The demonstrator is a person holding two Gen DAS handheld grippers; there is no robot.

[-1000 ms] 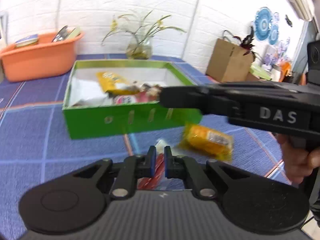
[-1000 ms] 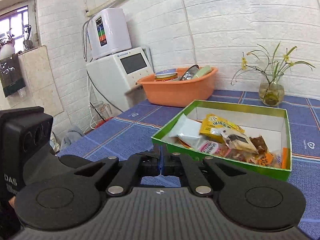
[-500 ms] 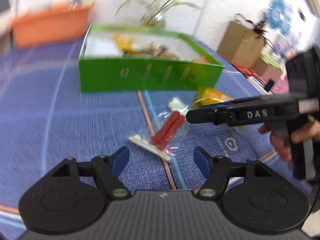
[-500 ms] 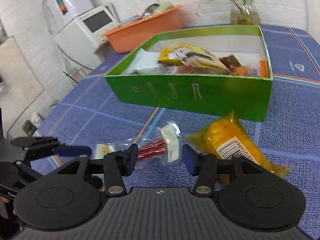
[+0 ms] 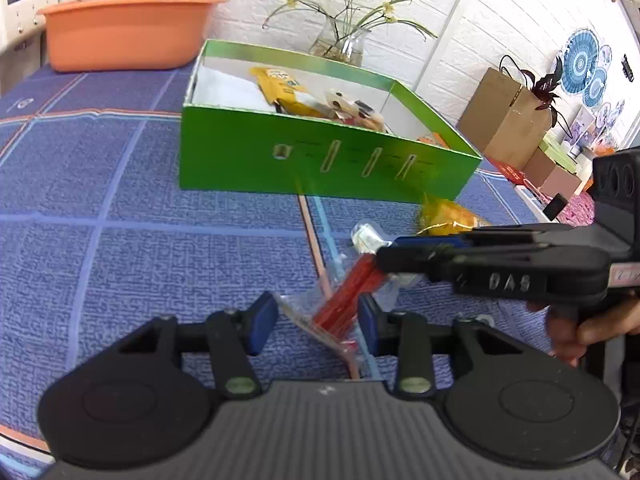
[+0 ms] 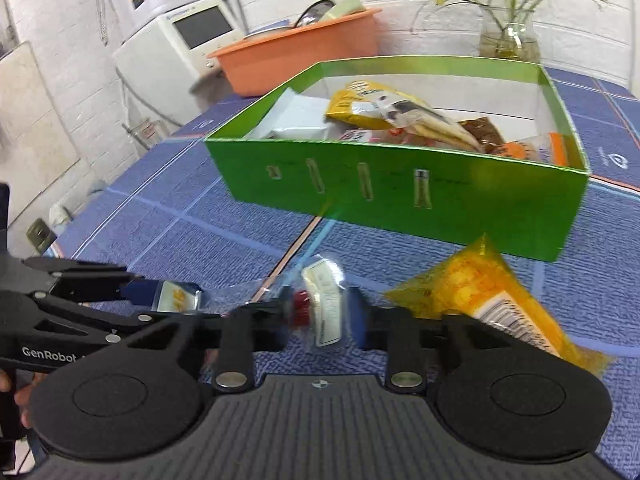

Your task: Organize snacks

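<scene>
A clear packet of red sausage sticks lies on the blue tablecloth in front of the green box. My left gripper is open with its jaws on either side of the packet's near end. My right gripper is open too, straddling the packet's white-labelled end; it reaches in from the right in the left wrist view. A yellow snack bag lies right of the packet, also in the left wrist view. The green box holds several snacks.
An orange basin stands at the back left, a glass vase with flowers behind the box. A cardboard box stands off the table to the right. A white appliance stands beside the table.
Both grippers were shut a second ago, then opened and dropped toward the table. They now straddle opposite ends of the sausage packet, jaws narrower than half a second ago.
</scene>
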